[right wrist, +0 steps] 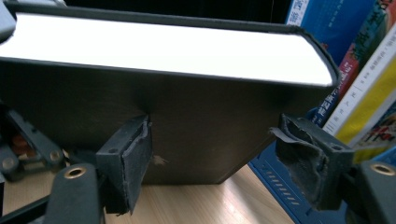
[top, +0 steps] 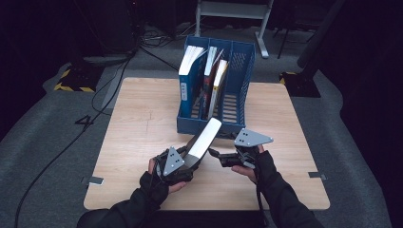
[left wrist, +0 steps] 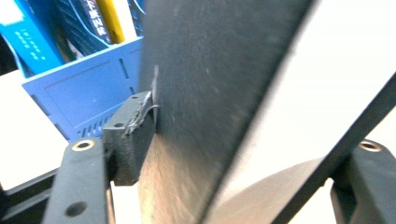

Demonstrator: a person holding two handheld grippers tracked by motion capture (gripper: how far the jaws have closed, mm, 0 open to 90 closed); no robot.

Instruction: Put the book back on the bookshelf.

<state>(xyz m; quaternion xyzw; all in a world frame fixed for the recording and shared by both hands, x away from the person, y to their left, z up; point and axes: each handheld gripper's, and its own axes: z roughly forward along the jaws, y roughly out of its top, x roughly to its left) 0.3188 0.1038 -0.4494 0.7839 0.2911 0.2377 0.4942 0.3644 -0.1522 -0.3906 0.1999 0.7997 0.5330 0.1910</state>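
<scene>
With the thick black hardcover book (top: 203,141) clamped in the left gripper (top: 186,160), the wide-open right gripper (top: 215,154) should be closed squarely on its cover before it is lifted toward the blue plastic file rack (top: 241,66).

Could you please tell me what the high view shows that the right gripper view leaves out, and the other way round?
High view: the whole wooden table, the person's gloved hands, and the left hand-held gripper closed on the lower end of the black book, which leans toward the blue file rack.

Right gripper view: close up, the right hand-held gripper has open jaws with worn pads, and nothing is pressed between them.

Both: the black book with its white page edge, the blue rack and the books standing in it.
</scene>
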